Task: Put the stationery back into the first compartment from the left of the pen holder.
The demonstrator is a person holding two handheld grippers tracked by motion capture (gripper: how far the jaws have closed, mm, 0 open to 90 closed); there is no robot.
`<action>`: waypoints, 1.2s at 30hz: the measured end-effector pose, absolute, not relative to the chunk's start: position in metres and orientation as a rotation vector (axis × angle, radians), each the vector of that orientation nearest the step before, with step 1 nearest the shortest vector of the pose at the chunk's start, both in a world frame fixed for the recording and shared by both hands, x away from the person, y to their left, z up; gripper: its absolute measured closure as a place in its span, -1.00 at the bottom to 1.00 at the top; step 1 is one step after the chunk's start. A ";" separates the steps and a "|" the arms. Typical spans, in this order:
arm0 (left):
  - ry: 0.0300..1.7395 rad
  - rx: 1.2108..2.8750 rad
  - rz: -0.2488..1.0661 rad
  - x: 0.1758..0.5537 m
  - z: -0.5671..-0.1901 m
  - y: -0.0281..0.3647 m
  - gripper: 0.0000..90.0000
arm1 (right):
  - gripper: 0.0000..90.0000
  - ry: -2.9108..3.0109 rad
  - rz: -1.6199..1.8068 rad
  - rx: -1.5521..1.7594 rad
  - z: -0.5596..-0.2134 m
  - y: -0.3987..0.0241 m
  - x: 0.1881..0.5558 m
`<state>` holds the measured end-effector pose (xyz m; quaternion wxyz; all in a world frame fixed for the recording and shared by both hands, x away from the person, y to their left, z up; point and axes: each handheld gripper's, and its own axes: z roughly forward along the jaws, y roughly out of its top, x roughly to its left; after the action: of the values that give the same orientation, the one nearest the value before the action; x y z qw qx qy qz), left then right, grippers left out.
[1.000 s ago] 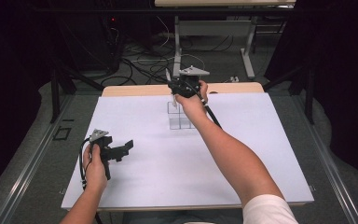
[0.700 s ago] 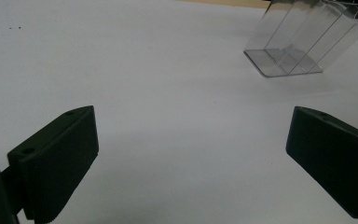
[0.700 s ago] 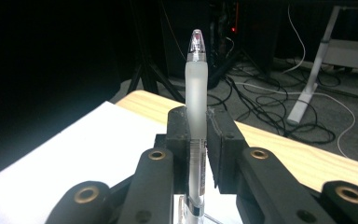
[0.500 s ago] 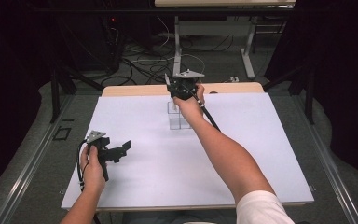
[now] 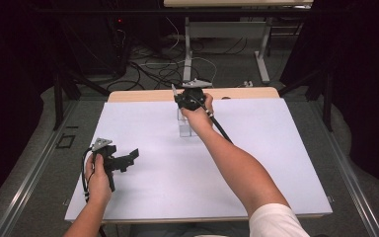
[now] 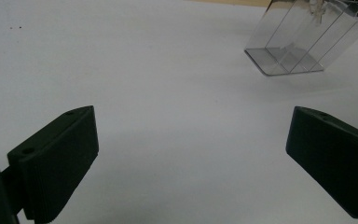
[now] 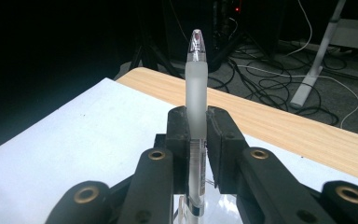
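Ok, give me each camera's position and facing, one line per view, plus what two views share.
High view: above the person's side, facing forward and down on the table; both forearms, left hand-held gripper, right hand-held gripper.
Left gripper view: rides the left, facing the clear holder; open jaws.
Right gripper view: rides the right, facing the far edge; jaws clamp a pen.
Shared: the holder, in high and left.

Lab recording bay, white-covered table (image 5: 276,163), black curtains (image 5: 360,59), floor cables (image 5: 148,69)
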<state>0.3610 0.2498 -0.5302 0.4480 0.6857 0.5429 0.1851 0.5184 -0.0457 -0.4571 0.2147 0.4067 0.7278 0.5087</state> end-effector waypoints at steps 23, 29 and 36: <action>1.340 1.710 0.460 0.362 -0.530 0.246 -0.95 | 0.12 2.090 1.316 1.097 -0.447 -0.081 0.492; 1.330 1.721 0.465 0.364 -0.530 0.244 -0.95 | -0.01 2.131 1.344 1.104 -0.450 -0.100 0.473; 1.331 1.726 0.461 0.365 -0.531 0.243 -0.95 | -0.46 2.119 1.356 1.132 -0.458 -0.120 0.447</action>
<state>0.3647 0.2433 -0.5311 0.4410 0.6953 0.5362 0.1858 0.4473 -0.1200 -0.4577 0.1905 0.4029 0.7540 0.4825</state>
